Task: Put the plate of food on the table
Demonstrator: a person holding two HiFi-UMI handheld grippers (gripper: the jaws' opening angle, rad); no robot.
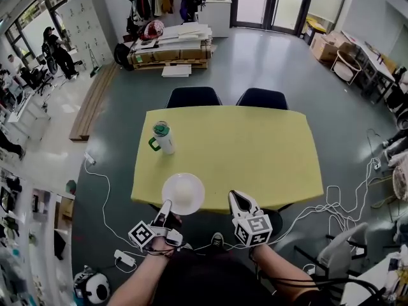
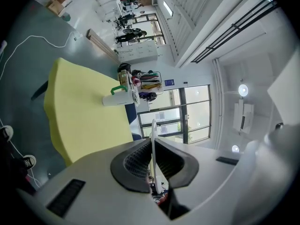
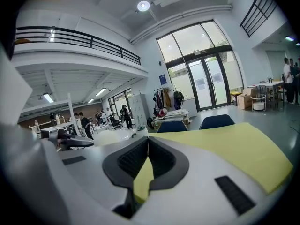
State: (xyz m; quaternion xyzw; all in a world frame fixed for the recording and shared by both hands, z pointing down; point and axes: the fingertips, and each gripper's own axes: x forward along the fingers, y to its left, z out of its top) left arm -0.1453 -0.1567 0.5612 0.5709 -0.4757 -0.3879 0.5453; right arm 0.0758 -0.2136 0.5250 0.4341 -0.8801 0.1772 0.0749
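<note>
Left tool, lower middle of frame, clamps the near rim of the round white plate, which lies level, face up, over the yellow bench's near edge; right tool is closed, empty.

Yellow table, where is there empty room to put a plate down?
Nearly all of the yellow table is bare: the whole middle and right side, from the white cup across to the right edge. The only busy spot is the near left, where the left gripper holds the plate in front of the cup.
</note>
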